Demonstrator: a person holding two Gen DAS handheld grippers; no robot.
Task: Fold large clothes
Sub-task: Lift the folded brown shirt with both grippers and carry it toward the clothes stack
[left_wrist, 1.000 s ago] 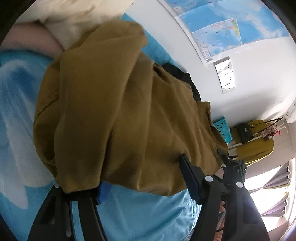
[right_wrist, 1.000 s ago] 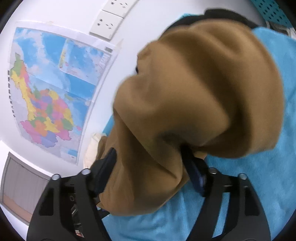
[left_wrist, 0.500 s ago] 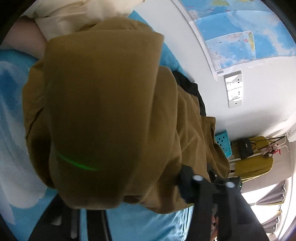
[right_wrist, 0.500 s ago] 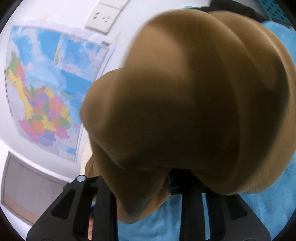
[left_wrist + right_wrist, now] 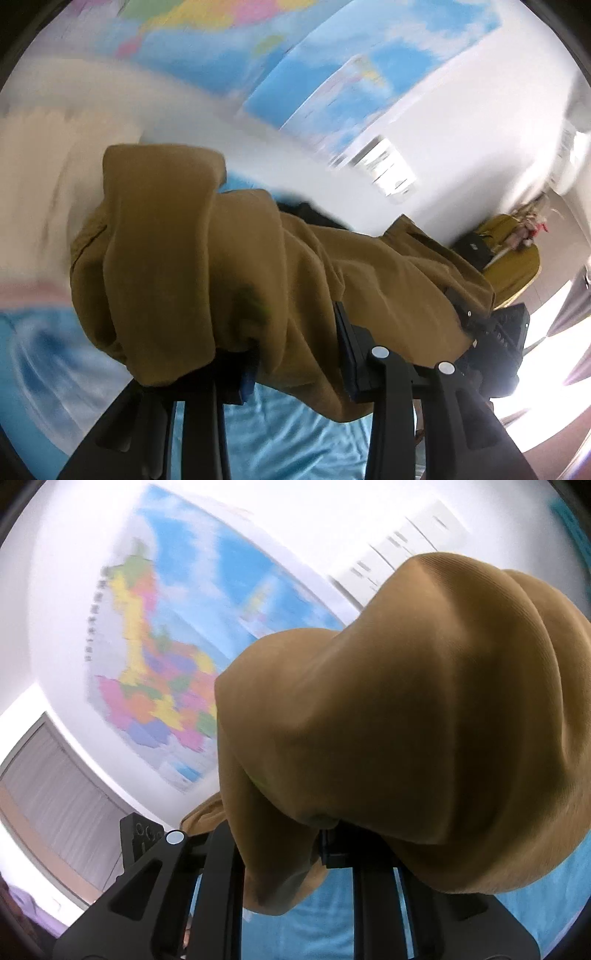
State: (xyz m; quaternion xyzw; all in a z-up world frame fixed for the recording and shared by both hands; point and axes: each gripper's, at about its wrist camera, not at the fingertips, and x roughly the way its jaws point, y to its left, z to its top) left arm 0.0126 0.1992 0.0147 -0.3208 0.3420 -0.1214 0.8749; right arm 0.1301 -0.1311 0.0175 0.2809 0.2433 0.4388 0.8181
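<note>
The mustard garment (image 5: 229, 266) is gripped by the closing left gripper (image 5: 295, 354) and closing right gripper (image 5: 288, 834), bunched above the blue bed (image 5: 295, 435); no fold is made yet.

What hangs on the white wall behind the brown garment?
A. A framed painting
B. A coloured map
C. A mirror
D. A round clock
B: a coloured map with blue sea and many-coloured regions is on the white wall, behind the brown garment that bunches over the right gripper.
</note>
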